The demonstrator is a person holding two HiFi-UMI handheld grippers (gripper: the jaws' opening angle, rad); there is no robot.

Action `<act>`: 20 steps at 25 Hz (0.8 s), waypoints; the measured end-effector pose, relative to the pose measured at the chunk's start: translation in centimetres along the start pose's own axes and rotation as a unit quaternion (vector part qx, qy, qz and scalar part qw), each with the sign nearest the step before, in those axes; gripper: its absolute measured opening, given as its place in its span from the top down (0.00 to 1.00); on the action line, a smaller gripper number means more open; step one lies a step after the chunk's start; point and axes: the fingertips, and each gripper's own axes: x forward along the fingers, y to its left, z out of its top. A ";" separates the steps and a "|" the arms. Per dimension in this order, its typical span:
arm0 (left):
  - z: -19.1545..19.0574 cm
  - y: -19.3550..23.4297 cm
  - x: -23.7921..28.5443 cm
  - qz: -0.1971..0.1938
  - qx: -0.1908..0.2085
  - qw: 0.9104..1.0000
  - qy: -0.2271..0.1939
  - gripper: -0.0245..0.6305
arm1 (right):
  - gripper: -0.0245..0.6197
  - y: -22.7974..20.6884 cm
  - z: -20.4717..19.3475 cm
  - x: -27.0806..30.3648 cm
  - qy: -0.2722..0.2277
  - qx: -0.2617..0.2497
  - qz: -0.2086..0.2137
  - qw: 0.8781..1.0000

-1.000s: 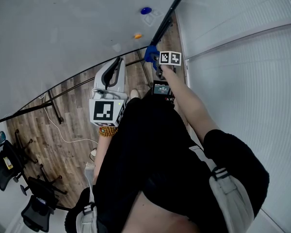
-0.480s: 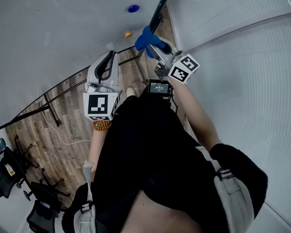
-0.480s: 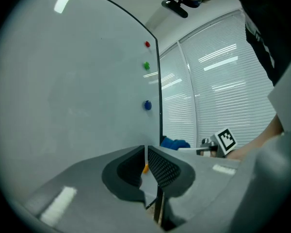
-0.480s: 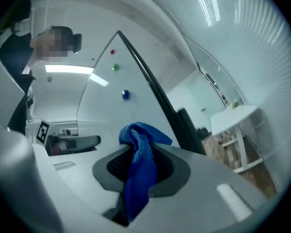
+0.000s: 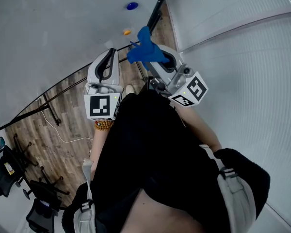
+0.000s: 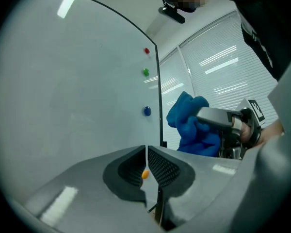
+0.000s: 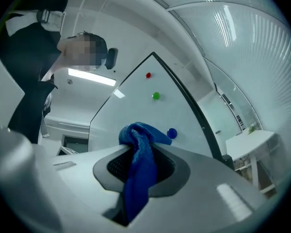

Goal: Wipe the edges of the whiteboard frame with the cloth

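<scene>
Head view: the right gripper (image 5: pixel 154 58) is seen clamped on the blue cloth (image 5: pixel 143 50). The cloth sticks out past the jaw tips toward the black frame edge (image 5: pixel 157 6) of the whiteboard (image 5: pixel 48 33). Contact between cloth and frame cannot be told here. The frame edge is cut off at the top of the picture. The left gripper (image 5: pixel 111 56) is held just beside the right one, aimed at the board face. A blue magnet (image 5: pixel 132 6) and an orange magnet (image 5: pixel 127 32) are seen on the board ahead of both grippers.

Left gripper view: the jaws are drawn together to a thin slit, with nothing gripped. The orange magnet shows through the slit. A red magnet (image 6: pixel 146 51) and a green magnet (image 6: pixel 145 72) sit further along the board, near the frame edge. The cloth is seen off to the right, bunched over the right gripper's jaw.

Right gripper view: the jaws are closed on the cloth. Its long axis runs along the jaw slot. The bunched end stands past the tips and points at the board. The other end drops between the jaws, out of sight.
</scene>
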 end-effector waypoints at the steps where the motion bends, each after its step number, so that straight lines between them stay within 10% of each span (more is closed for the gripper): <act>1: -0.1 0.0 0.0 0.002 -0.002 1.000 0.001 0.96 | 0.84 0.3 -0.2 -0.1 0.008 -0.012 0.003 1.000; 20: -1.6 -0.3 -0.8 0.008 -0.016 1.000 0.013 0.96 | 0.84 -1.1 -1.1 -0.1 0.049 -0.052 -0.011 0.997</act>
